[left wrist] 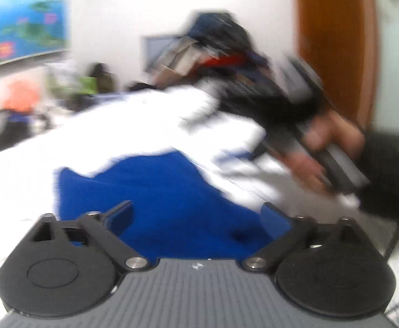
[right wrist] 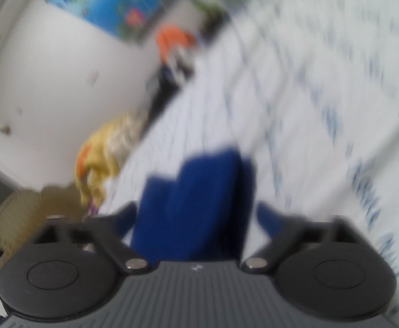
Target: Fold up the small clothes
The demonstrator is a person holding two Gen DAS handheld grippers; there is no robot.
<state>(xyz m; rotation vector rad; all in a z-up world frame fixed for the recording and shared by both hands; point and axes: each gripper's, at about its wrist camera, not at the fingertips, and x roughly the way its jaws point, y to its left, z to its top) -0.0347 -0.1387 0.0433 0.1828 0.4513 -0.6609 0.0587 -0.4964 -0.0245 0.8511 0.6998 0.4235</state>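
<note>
Both the left gripper [left wrist: 196,213] and right gripper [right wrist: 196,216] gape, released; the blue garment [left wrist: 155,191] at lower centre lies bunched on the bed [right wrist: 309,82], its folding apparently unfinished.

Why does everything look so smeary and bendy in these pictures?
Left wrist view: the blue cloth, the white bedding and the hand holding the other tool are streaked by motion blur, while the left tool stays sharper. Right wrist view: the blue cloth and patterned bedsheet smear diagonally, the wall poster is soft, and the fisheye lens curves the edges.
</note>
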